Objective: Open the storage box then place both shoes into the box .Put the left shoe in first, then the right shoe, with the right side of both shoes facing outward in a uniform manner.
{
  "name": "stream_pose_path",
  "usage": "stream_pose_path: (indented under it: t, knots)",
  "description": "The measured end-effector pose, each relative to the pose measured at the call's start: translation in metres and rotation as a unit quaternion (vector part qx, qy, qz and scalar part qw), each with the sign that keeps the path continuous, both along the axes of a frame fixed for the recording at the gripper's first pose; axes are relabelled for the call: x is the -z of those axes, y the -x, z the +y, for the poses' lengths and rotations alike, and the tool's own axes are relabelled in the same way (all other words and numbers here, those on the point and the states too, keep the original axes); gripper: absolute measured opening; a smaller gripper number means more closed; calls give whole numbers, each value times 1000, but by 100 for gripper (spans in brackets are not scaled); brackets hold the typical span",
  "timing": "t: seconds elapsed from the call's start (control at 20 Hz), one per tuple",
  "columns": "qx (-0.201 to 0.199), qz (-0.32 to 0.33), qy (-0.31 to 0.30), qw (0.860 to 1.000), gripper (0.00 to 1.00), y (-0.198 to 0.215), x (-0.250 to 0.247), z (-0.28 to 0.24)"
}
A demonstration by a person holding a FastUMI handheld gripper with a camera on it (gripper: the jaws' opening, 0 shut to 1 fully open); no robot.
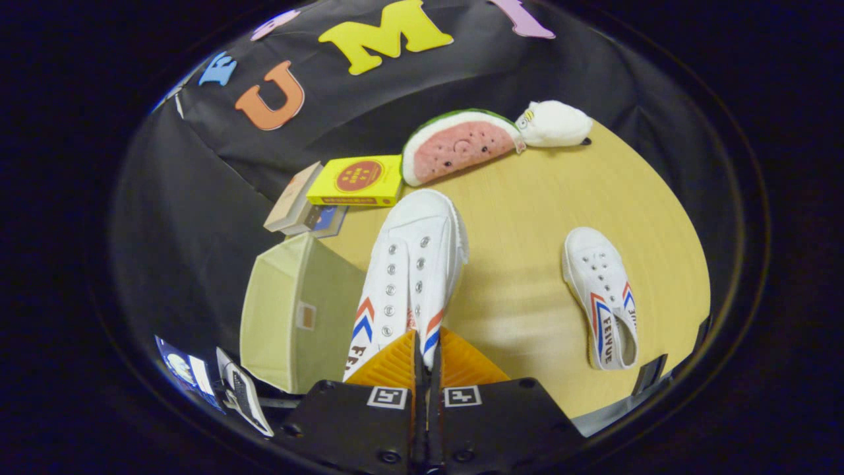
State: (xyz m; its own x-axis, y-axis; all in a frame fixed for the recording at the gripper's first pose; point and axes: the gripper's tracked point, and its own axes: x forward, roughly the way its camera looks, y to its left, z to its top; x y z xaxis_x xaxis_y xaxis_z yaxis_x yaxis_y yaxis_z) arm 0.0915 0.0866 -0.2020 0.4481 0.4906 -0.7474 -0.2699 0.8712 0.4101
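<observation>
My claw pinches the heel of one white shoe above the bench, while the other shoe reads "FEIYUE".

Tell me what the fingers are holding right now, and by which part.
The fingers pinch a white shoe by its heel-end collar; it hangs beside the storage box.

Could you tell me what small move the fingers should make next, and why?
Probably carry the held white canvas shoe sideways over the pale green fabric storage box: the orange ribbed fingers pinch its heel edge, and the box sits right beside it.
</observation>
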Motion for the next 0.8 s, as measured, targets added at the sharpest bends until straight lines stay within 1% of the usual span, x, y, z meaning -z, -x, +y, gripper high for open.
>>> stream_pose_path:
  t: [0.15,0.25,0.4,0.55,0.65,0.8]
  knots:
    - [0,-30,-1,1000,6,15,-45,38]
    - [-9,-42,-10,999,6,28,-69,73]
    - [-27,-50,-20,998,7,46,-84,129]
    - [-39,-51,-6,998,6,56,-73,178]
    - [-46,-41,-1,998,7,59,-55,210]
    - [-52,-26,18,998,6,69,-24,241]
